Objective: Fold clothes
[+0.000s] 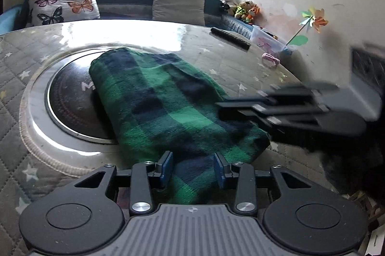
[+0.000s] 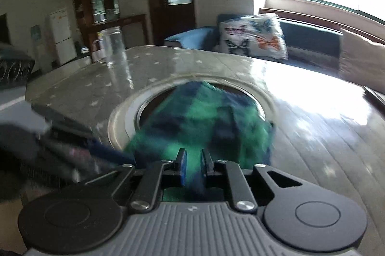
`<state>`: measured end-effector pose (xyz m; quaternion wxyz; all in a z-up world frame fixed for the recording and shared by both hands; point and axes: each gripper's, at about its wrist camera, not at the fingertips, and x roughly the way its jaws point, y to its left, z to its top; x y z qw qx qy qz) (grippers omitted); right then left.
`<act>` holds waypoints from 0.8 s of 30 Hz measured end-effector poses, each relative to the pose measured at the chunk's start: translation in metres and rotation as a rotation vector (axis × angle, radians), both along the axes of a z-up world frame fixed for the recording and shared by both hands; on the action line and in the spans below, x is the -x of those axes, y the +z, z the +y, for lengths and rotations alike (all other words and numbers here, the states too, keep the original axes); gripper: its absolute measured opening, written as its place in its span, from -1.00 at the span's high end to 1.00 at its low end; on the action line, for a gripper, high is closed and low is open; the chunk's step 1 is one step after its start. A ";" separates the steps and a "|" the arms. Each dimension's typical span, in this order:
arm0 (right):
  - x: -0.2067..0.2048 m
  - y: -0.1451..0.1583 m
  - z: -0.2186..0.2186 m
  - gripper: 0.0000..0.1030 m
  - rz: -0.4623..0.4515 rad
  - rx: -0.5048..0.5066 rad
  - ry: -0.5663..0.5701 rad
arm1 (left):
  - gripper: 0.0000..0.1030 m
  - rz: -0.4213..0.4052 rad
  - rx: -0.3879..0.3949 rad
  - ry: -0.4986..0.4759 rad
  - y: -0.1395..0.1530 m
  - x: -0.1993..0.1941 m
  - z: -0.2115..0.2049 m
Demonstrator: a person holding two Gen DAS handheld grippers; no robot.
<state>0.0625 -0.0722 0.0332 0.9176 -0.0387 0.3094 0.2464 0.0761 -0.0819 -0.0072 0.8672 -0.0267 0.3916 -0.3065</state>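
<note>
A folded green and navy checked fleece garment (image 1: 168, 99) lies on a round table covered with a grey quilted star-print cloth under clear plastic (image 1: 28, 68), and its far end drapes over the dark circular glass hotplate (image 1: 69, 99) sunk in the table's middle. In the left wrist view the left gripper (image 1: 193, 165) sits at the near edge of the garment with its 2 blue-padded fingers (image 1: 166, 165) partly apart and a fold of the checked cloth running between them; whether the pads press on the cloth cannot be told from this view. The right gripper (image 1: 243, 109) reaches in from the right side of that view, blurred, its dark fingers lying over the right edge of the garment. In the right wrist view the right gripper (image 2: 193, 163) has its jaws nearly together, pinching a bunched ridge of the checked cloth between the pads, and the garment (image 2: 204, 118) rises ahead of it in a blurred mound. A clear glass mug with a handle (image 2: 112, 46) stands well apart at the far left edge of the table. A black remote control (image 1: 229, 36) lies near the far right rim. A butterfly-print cushion (image 1: 63, 2) leans on the bench under the window.
</note>
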 end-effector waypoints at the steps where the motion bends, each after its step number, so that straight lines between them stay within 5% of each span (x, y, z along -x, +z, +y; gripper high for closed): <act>1: -0.008 0.001 0.004 0.74 -0.002 0.004 0.019 | 0.24 0.000 0.000 -0.003 -0.001 -0.001 -0.001; 10: -0.087 -0.008 0.068 0.72 0.054 0.111 0.294 | 0.23 0.006 0.010 -0.043 -0.008 -0.006 -0.006; 12: -0.099 -0.017 0.076 0.53 0.049 0.133 0.318 | 0.23 0.012 0.013 -0.053 -0.010 -0.007 -0.008; 16: -0.120 -0.022 0.077 0.50 0.051 0.128 0.265 | 0.23 0.021 0.025 -0.073 -0.013 -0.009 -0.011; 19: -0.135 -0.029 0.077 0.57 0.037 0.171 0.201 | 0.23 0.024 0.032 -0.079 -0.014 -0.011 -0.011; 21: -0.147 -0.029 0.068 0.79 0.067 0.140 0.169 | 0.23 0.027 0.036 -0.080 -0.014 -0.012 -0.011; 24: -0.148 -0.020 0.057 0.78 0.040 0.143 0.120 | 0.23 0.031 0.041 -0.079 -0.014 -0.013 -0.011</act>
